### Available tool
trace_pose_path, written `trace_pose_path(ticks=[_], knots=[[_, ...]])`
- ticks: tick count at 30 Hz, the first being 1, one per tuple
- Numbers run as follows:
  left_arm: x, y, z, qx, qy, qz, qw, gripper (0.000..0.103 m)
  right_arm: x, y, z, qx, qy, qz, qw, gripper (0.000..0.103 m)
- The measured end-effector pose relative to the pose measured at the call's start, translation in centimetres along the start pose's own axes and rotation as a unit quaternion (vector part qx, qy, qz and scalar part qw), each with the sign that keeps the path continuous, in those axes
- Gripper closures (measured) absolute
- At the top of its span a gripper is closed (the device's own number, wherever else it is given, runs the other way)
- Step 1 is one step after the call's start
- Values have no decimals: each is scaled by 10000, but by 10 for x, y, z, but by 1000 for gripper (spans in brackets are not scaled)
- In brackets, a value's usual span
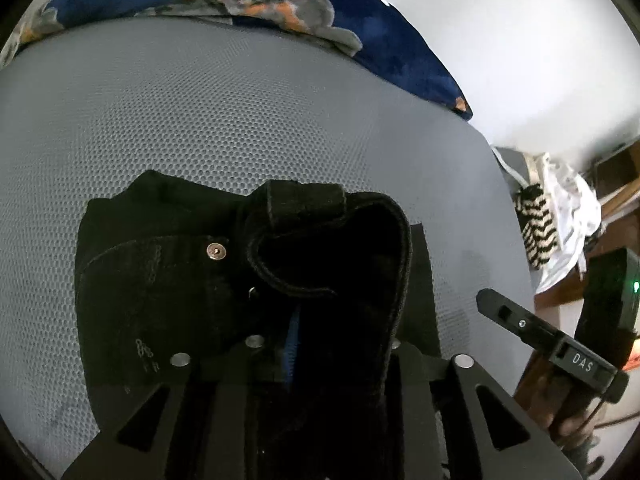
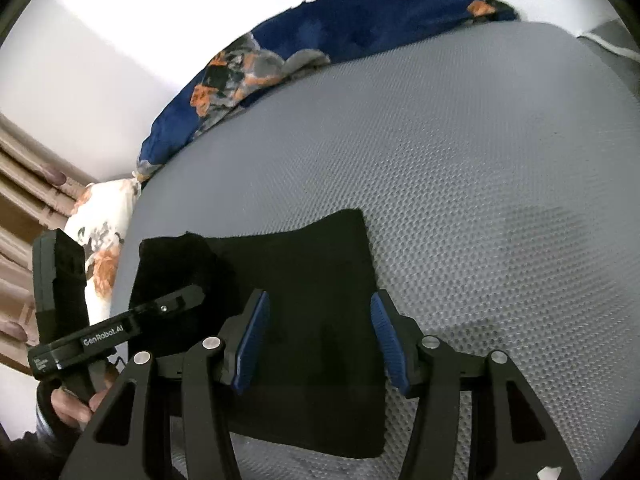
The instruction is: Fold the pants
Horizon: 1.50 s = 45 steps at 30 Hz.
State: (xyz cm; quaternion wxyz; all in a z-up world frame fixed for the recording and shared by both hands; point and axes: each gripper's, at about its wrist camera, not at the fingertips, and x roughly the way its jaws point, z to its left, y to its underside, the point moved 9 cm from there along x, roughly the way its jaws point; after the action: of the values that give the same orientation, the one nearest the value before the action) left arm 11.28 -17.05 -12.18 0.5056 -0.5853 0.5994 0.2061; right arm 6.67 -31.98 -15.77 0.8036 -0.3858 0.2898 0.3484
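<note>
Black pants (image 1: 160,280) lie folded into a compact stack on a grey mesh mattress (image 1: 240,120). A metal rivet (image 1: 216,251) shows on the top layer. My left gripper (image 1: 320,344) is shut on the waistband (image 1: 332,248), which curls up off the stack and hides most of the fingers; only a sliver of blue pad (image 1: 292,336) shows. In the right wrist view the pants (image 2: 312,264) lie flat beneath my right gripper (image 2: 320,340), which hangs open, blue pads (image 2: 252,344) apart and touching nothing. Each view shows the other gripper at its edge: right gripper (image 1: 520,320), left gripper (image 2: 168,308).
A dark blue floral blanket (image 1: 280,0) is bunched along the far edge of the mattress. A white floral pillow (image 2: 104,232) sits at the left corner, with curtains (image 2: 24,208) behind it. A pile of clothes (image 1: 560,216) lies beyond the mattress's right edge.
</note>
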Motion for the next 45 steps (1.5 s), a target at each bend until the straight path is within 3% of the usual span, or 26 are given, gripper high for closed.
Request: trace_pose_path(ticks=[3,5,8,12,19,26,32,35,37,45], knots=[[-5,0,-6,156,45,-37,9999,65,10,2,10,-86,-205,185,9996,52],[-16,3,-11,309,227,-101,9992,45,17,4,18,-158,-347,324,9987,52],[-45,4,-13,450,522,-396,9968,35,26,7,31,-290,-545,526,9967,50],[-65,2,14,484,109,-746,9960,33,37,13,45,-497,-810,809,9922,40],[-75,13,111,-391,-820,-805,9926,33,56,19,40,-596,-791,1148,9884,40],[-61,47,149,-862,-792,-532,9917,33,80,16,36,-558,-985,1284,9852,42],[-52,60,157,-1028,-737,-440,9910,33,98,-3,47,-424,-1441,1187,9815,53],[-50,60,156,-999,-744,-430,9913,33,104,-7,56,-398,-1515,1166,9808,67],[-48,60,155,-990,-740,-429,9914,33,100,-5,60,-396,-1491,1140,9814,84],[-43,49,143,-831,-682,-458,9932,33,33,-5,88,-628,-1139,533,9901,92]])
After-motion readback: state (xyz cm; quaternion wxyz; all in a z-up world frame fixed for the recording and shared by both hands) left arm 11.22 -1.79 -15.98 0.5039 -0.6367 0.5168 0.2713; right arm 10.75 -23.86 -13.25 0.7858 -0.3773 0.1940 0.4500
